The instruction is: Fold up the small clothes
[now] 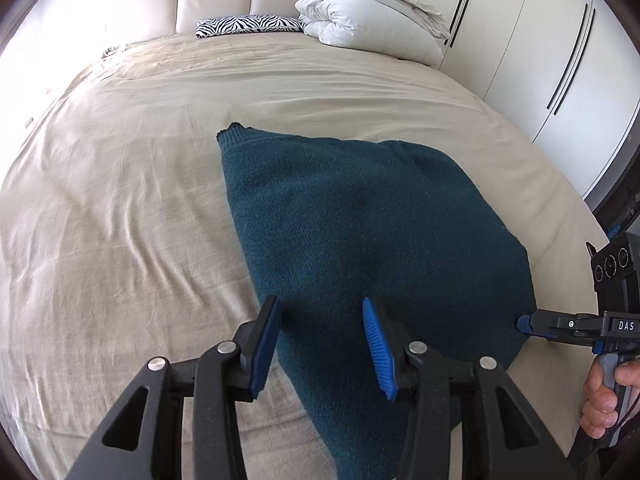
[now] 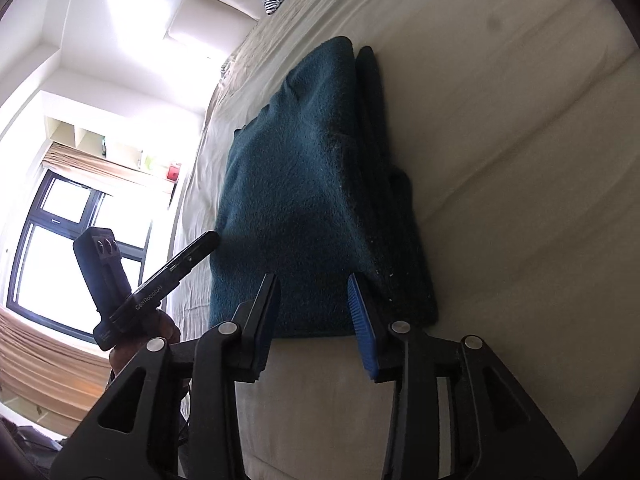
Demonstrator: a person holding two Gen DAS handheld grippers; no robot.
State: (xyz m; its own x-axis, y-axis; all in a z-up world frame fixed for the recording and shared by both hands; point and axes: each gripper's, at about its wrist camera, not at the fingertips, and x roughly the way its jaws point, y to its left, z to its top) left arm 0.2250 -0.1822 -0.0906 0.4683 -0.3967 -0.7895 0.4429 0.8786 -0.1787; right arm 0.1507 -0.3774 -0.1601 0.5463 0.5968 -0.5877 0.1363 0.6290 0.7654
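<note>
Left wrist view gives me a teal knit sweater [image 1: 360, 216] folded flat on the bed [image 1: 120, 200], wide bare sheet to its left and beyond. My left claw [image 1: 320, 344] hangs over the near corner, blue ribbed pads apart, gripping nothing. My right claw [image 1: 524, 324] sits at the sweater's right edge; seen from its own camera [image 2: 316, 312] its pads stand apart over the hem, fabric unpinched. Sheet is beige, softly creased; a duvet [image 1: 372, 12] is heaped by the headboard.
</note>
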